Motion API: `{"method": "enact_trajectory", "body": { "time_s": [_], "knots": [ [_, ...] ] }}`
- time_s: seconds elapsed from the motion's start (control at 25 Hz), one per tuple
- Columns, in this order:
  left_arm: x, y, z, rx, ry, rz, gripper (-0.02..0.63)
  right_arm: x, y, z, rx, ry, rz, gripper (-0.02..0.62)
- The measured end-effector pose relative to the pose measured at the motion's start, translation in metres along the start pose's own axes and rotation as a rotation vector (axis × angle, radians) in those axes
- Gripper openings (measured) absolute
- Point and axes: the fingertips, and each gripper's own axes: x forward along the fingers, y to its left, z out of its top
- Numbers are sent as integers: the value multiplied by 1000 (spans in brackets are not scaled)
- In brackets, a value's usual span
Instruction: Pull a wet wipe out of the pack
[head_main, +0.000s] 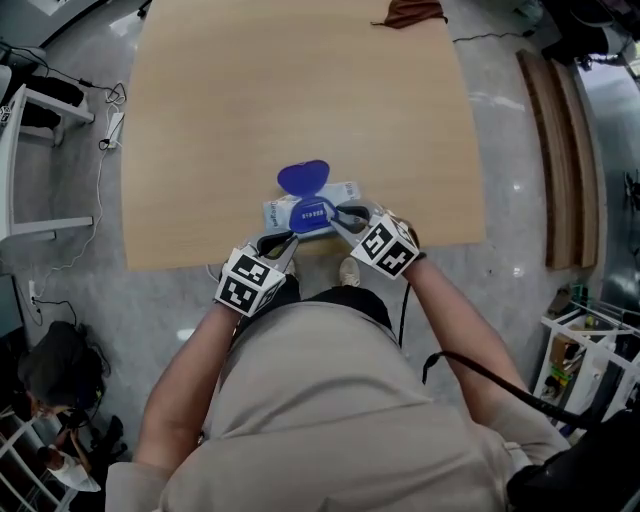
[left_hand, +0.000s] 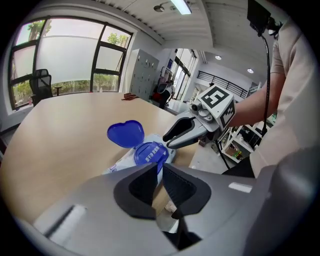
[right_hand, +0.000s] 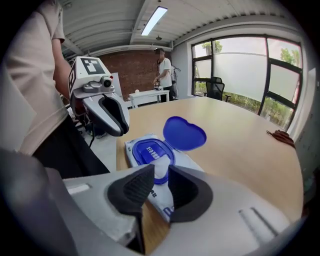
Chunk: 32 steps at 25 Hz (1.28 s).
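Light wooden counter, white wet wipe pack at near edge, blue heart-shaped lid flipped up. My right gripper is parted over the pack's blue opening, unclamped. My left gripper is barely parted, empty, beside the pack's near corner.

Head view, I log a pale wooden table filling 12 o'clock on a glossy grey floor, with long wooden planks lying at 2 o'clock, a white frame at 9 o'clock and a white wire rack at 4 o'clock. In the left gripper view I note black-framed windows at 10 o'clock, daylight behind them, an office chair below and grey lockers toward 12 o'clock. The right gripper view gives me a brick wall at 11 o'clock and a lit ceiling strip light at 12 o'clock.
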Motion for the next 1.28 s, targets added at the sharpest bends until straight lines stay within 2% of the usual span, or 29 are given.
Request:
{"method": "enact_trajectory", "body": {
  "time_s": [0.32,0.68,1.04,1.28],
  "knots": [
    [24,14,-18,3,55,-31,35,20,1,1,-101,84,21,77],
    [33,16,-25,12,69,-54,35,28,5,-1,-175,149,36,70],
    [33,17,-28,23,85,-64,34,33,11,-3,-191,161,30,11],
    [36,21,-31,23,92,-70,28,33,10,-2,-155,154,22,6]
  ]
}}
